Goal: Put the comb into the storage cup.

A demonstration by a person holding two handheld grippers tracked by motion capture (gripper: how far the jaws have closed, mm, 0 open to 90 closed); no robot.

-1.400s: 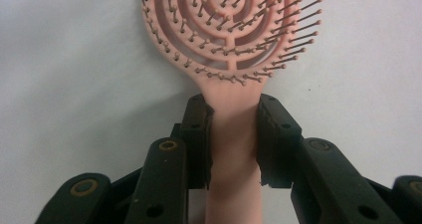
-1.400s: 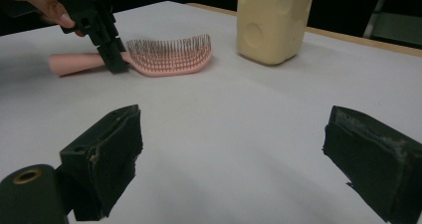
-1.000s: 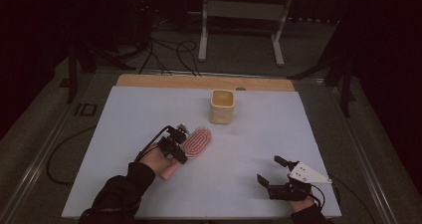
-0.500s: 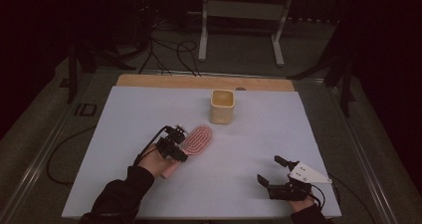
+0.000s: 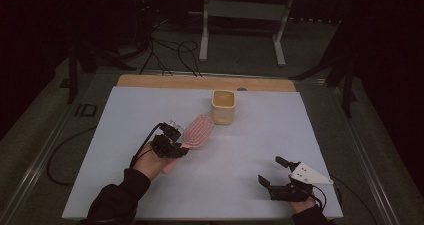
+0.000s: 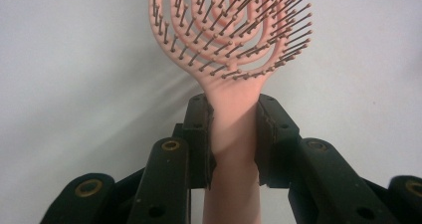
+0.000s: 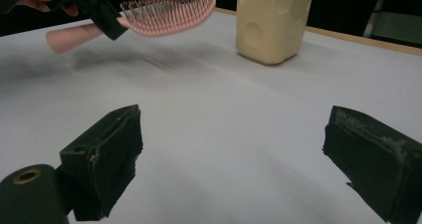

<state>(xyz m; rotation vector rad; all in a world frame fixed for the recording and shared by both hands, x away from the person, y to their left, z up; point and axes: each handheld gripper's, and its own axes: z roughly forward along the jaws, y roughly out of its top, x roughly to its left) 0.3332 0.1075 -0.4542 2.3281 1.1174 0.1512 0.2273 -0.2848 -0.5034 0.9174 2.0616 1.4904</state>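
A pink hairbrush (image 5: 197,130) hangs above the white table, bristles up, its head close to the cream cup (image 5: 223,106). My left gripper (image 5: 176,144) is shut on the pink hairbrush's handle (image 6: 234,134), both pads pressing its sides just below the head. The right gripper view catches the pink hairbrush (image 7: 169,10) lifted off the surface, left of the cream cup (image 7: 272,20). At the table's front right, my right gripper (image 5: 272,171) rests low and stands open, nothing between its fingers (image 7: 107,154).
The white table sheet (image 5: 280,130) has a wooden strip (image 5: 200,82) along its far edge. Cables and a metal stand (image 5: 245,15) lie on the dark floor beyond. A cable trails off the table's left side.
My left gripper has carried the hairbrush up and toward the cup. The right gripper has stayed where it was.
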